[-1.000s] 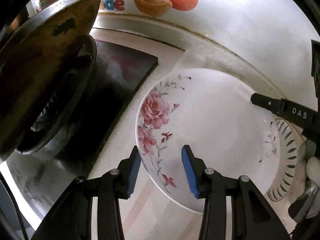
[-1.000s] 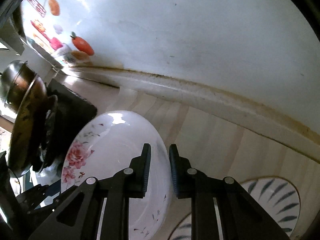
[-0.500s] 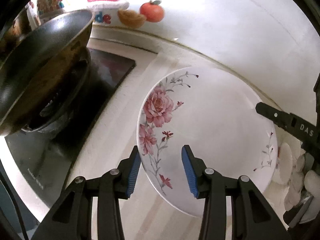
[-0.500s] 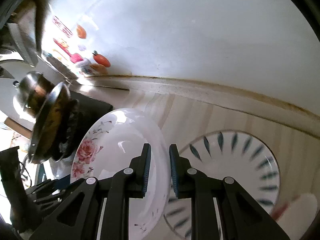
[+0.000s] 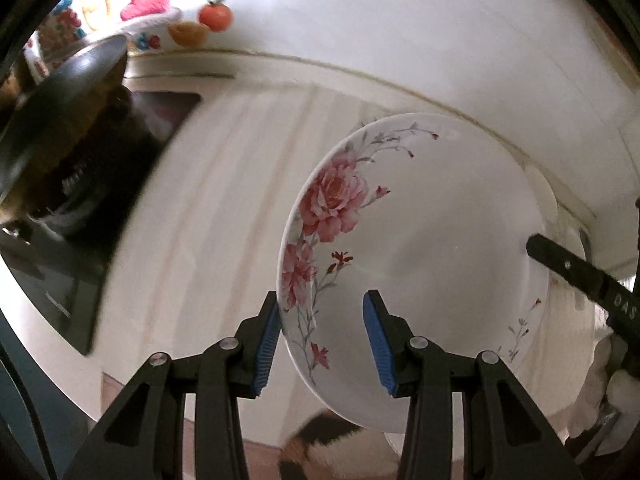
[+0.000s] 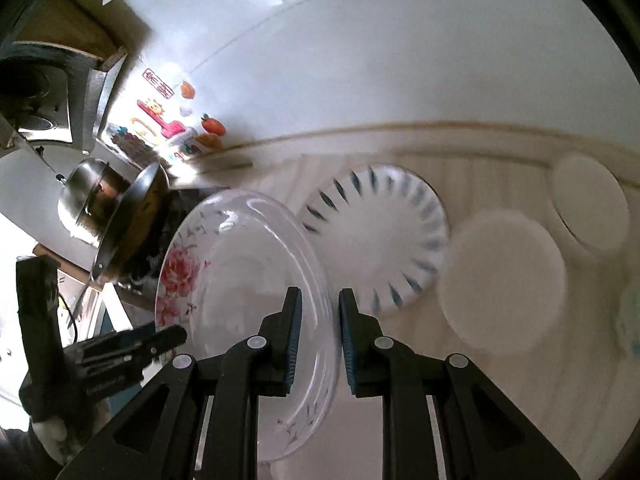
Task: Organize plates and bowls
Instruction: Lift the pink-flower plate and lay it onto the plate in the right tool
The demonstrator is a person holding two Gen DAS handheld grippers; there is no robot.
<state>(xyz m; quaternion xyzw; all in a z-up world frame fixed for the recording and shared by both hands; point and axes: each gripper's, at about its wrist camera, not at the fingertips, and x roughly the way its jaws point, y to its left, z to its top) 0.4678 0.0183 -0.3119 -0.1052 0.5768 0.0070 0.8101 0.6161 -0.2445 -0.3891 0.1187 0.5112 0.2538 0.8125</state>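
A white plate with pink roses (image 5: pixel 424 264) is held up off the counter, tilted. My right gripper (image 6: pixel 319 336) is shut on its rim; the plate (image 6: pixel 240 280) fills the lower left of the right wrist view. My left gripper (image 5: pixel 320 340) is open, its jaws astride the plate's near rim without pinching it. A white plate with blue leaf marks (image 6: pixel 380 236) lies flat on the counter beyond the right gripper. Two plain white dishes (image 6: pixel 504 280) (image 6: pixel 592 204) lie to its right.
A dark wok (image 5: pixel 60 120) sits on a black stove (image 5: pixel 60 280) at the left, also in the right wrist view (image 6: pixel 132 216). A steel pot (image 6: pixel 86 196) stands behind it. The white tiled wall (image 5: pixel 400 28) with fruit stickers runs along the counter's back.
The rose plate has been lifted higher and carried right, away from the stove. The blue-leaf plate and the white dishes have come into full view in the right wrist view.
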